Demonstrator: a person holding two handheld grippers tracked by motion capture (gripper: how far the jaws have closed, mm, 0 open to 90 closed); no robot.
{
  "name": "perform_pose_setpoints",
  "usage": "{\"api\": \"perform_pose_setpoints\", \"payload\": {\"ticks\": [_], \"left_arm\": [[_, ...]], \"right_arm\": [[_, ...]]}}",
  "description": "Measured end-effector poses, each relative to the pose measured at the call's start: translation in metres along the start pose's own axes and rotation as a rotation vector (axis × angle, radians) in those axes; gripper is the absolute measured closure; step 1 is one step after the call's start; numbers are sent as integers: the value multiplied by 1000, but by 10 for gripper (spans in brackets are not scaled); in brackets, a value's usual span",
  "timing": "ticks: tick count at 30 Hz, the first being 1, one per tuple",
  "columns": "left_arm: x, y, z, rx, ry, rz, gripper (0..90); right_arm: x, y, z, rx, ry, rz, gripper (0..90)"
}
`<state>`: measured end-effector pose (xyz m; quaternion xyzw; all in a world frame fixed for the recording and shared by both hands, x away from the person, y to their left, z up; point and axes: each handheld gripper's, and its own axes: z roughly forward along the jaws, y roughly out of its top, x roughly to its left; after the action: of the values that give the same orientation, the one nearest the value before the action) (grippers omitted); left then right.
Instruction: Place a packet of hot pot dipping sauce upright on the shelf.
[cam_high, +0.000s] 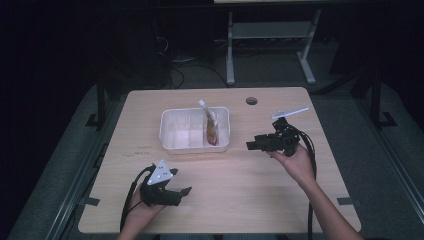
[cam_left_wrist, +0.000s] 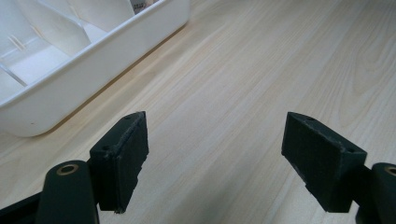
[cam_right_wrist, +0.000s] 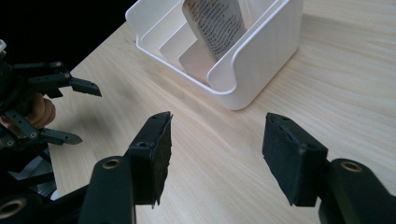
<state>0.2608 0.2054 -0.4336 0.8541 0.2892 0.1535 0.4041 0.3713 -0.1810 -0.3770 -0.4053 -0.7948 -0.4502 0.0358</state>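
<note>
A white divided bin stands in the middle of the wooden table. A sauce pouch with printed text leans upright in its rightmost compartment. My left gripper rests near the front left of the table, short of the bin, with its jaws open and nothing between them. My right gripper hovers just right of the bin, pointing left at it, open and empty. In the right gripper view the bin's corner and the pouch lie just ahead, and the left gripper shows farther off.
The bin's near wall sits to the upper left in the left gripper view. A round cable hole lies near the table's far edge. Beyond the table are a dark floor and a white desk frame.
</note>
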Motion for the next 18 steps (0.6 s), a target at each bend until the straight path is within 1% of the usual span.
{"api": "perform_pose_setpoints", "payload": {"ticks": [4, 9, 10, 11, 13, 18], "left_arm": [[1, 0, 0, 4, 0, -2, 225], [0, 0, 0, -2, 3, -2, 225], [0, 0, 0, -2, 2, -4, 225], [0, 0, 0, 1, 2, -2, 225], [1, 0, 0, 3, 2, -2, 225], [1, 0, -1, 1, 4, -1, 225]], "right_arm": [[0, -4, -3, -4, -5, -15, 406], [-2, -10, -7, -10, -4, -18, 396], [-2, -10, -8, 0, -12, -15, 392], [-2, -11, -9, 3, -21, -22, 392], [-2, -13, -11, -3, -25, -31, 392], [-4, -19, -14, -6, -31, -26, 391]]}}
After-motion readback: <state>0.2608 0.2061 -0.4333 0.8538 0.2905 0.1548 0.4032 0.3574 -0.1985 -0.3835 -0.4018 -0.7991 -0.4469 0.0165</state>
